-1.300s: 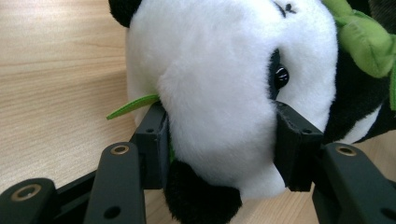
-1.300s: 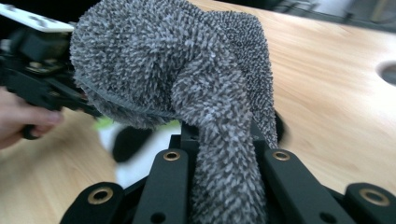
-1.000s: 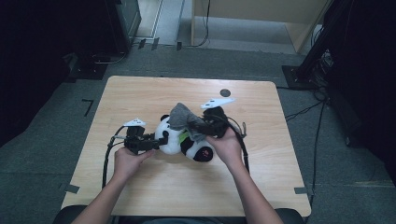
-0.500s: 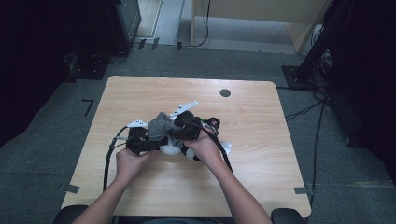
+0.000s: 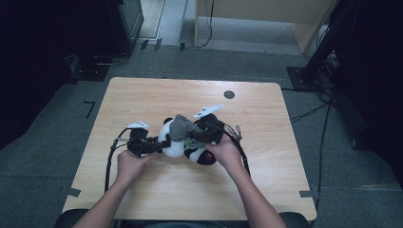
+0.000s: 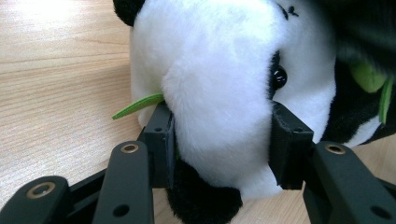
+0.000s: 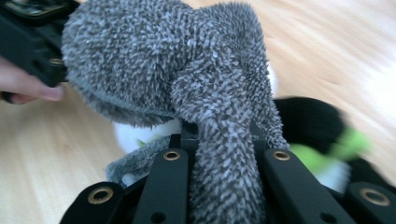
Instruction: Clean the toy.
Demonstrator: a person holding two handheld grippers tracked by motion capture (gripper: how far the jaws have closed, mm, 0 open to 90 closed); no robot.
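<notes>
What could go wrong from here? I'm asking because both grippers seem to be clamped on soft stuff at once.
1. The left gripper squeezes the plush panda across soft, bulging fur; a tug from the other side could slip it out of the jaws.
2. The right gripper pinches only a fold of the grey fuzzy cloth, so the cloth may pull free.
3. The cloth drapes over the panda and could snag, dragging the toy across the table.

Grey cloth (image 7: 187, 93) hides right gripper's jaw tips; panda (image 6: 224, 93) cropped by frame top
</notes>
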